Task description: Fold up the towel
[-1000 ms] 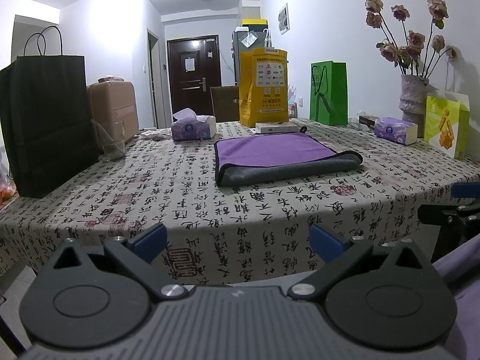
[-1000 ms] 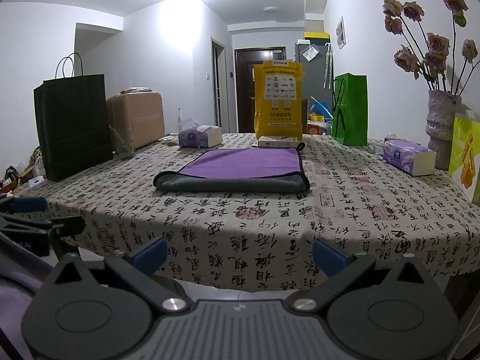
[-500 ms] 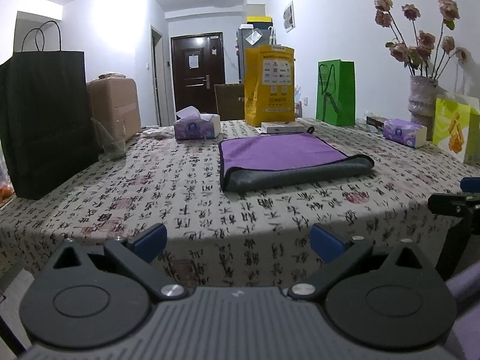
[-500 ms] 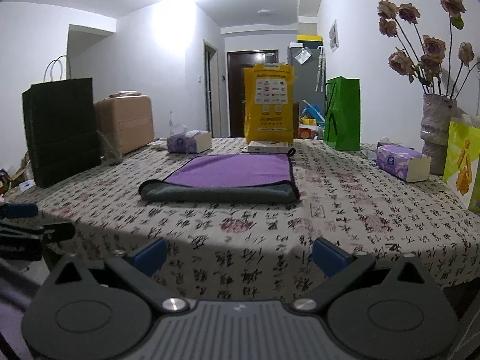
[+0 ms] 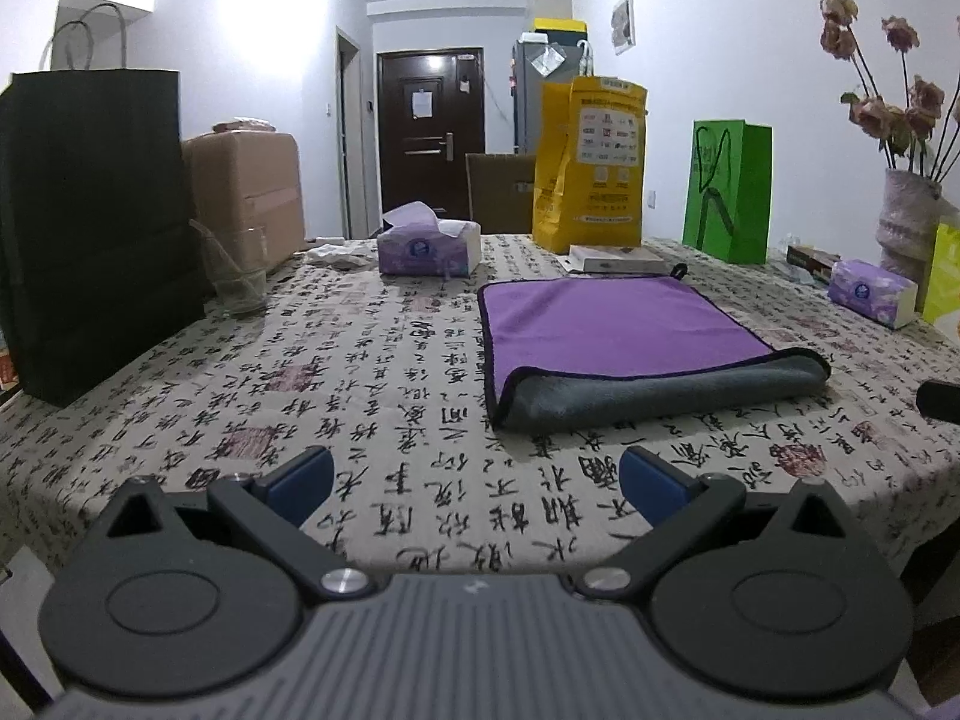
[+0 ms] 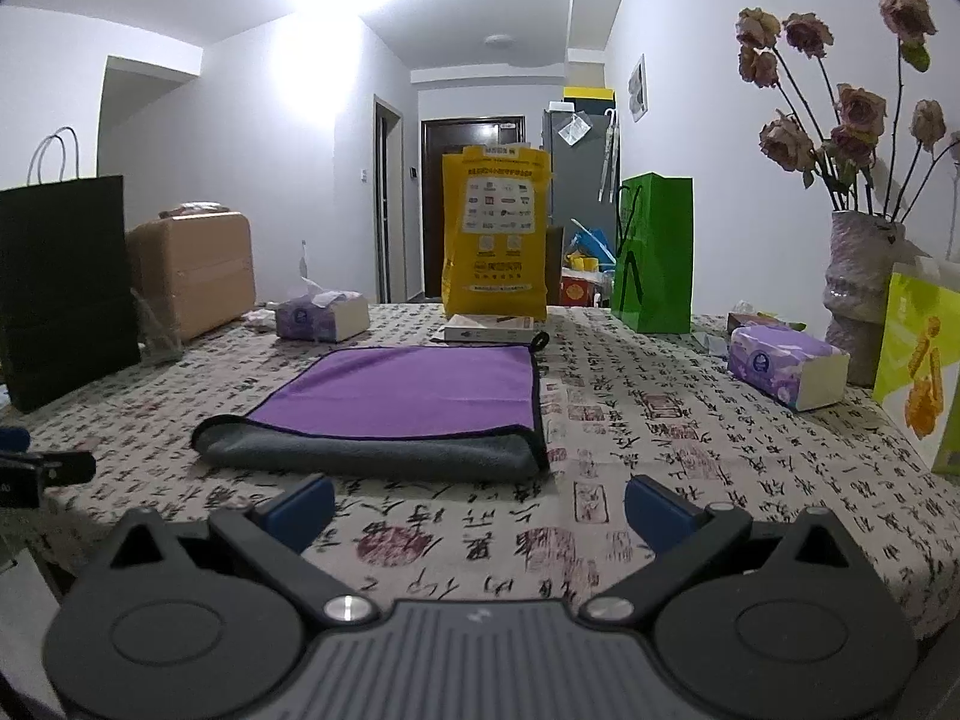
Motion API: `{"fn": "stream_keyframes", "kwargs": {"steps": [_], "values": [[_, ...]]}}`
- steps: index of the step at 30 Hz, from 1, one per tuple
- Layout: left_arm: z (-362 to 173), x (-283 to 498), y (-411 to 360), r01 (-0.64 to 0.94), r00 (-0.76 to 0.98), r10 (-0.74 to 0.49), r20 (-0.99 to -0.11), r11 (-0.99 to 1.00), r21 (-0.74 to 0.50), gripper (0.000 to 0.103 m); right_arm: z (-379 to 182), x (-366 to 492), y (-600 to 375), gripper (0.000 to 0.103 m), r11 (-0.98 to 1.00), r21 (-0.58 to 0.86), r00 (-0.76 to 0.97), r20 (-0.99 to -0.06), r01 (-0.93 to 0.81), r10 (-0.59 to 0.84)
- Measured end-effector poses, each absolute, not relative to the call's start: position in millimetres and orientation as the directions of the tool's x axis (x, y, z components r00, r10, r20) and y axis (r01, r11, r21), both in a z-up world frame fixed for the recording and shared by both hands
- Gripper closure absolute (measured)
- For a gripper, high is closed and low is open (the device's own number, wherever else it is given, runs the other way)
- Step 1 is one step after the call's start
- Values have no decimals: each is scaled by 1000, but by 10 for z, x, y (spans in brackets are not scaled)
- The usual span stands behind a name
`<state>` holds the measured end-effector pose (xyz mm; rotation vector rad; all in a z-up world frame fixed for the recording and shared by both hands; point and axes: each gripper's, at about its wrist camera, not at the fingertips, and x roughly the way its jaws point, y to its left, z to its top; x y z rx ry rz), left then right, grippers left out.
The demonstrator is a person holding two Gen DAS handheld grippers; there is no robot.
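1. On the table [image 6: 690, 468], near its middle, the towel [image 6: 408, 396] lies flat with a purple upper layer over a grey one and a rolled grey fold along its near edge, so it looks doubled once already. A further fold could go askew if only the top layer is pinched at a corner.
2. Both tools hang near the table's near edge, short of the towel: the left tool [image 5: 474, 480] and the right tool [image 6: 480, 504] each have their blue fingers spread wide with nothing between them. If either closes too early, it may catch the patterned tablecloth rather than the towel and drag it.
3. A small loop at the towel's far right corner [image 6: 542, 341] lies just beside a flat box [image 6: 489, 329]; sliding the towel far could snag it there.
4. Tissue packs stand far left [image 6: 321, 315] and right [image 6: 786, 366], and a vase of dried roses [image 6: 861, 282] stands at the right. A wide sweep of the right tool could knock them.
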<state>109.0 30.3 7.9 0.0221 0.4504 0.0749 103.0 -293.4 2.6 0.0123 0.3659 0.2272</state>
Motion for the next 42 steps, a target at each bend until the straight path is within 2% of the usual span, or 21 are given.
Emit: {"fn": "stream_keyframes", "kwargs": {"steps": [10,17,20,24,25,26,27,28,29,31,33,34,35,42], "values": [[15,1667,272,-22,886,36,-462,999,35,0,-75,1556,-2946,0,975,27,904,-370,-220,215],[-27,2109,294,24,876,-16,-483,1000,10,1,-159,2038,-3008,0,958,71,890,-357,-278,284],[-64,2278,262,44,874,-23,-486,999,32,8,-198,2240,-3023,0,946,92,875,-359,-312,323],[-155,2509,277,64,846,-50,-531,998,9,34,-233,2504,-2956,0,946,35,849,-430,-323,306],[-180,2561,290,70,836,-60,-545,998,-2,42,-246,2561,-2945,5,940,31,838,-445,-339,316],[-208,2608,297,78,825,-71,-560,997,-11,46,-260,2613,-2940,16,934,35,828,-453,-354,331],[-235,2648,301,89,814,-84,-575,996,-19,54,-278,2651,-2946,22,929,43,819,-459,-367,345],[-257,2677,305,97,806,-92,-585,995,-24,63,-292,2693,-2942,36,924,46,808,-470,-379,355],[-274,2697,310,105,799,-101,-592,994,-28,67,-310,2731,-2942,55,921,48,800,-479,-386,360],[-275,2698,326,120,799,-115,-591,992,-32,83,-353,2798,-2932,75,920,50,785,-505,-389,360],[-268,2703,349,121,797,-117,-593,992,-34,94,-395,2830,-2932,83,914,63,767,-522,-402,373],[-265,2708,370,115,796,-114,-595,993,-36,95,-401,2841,-2933,91,913,69,763,-525,-403,377],[-263,2712,387,110,795,-112,-597,993,-39,95,-401,2851,-2930,95,912,72,762,-524,-404,379],[-165,2747,402,106,808,-111,-579,993,-43,97,-339,2942,-2937,98,907,58,768,-511,-417,385]]}}
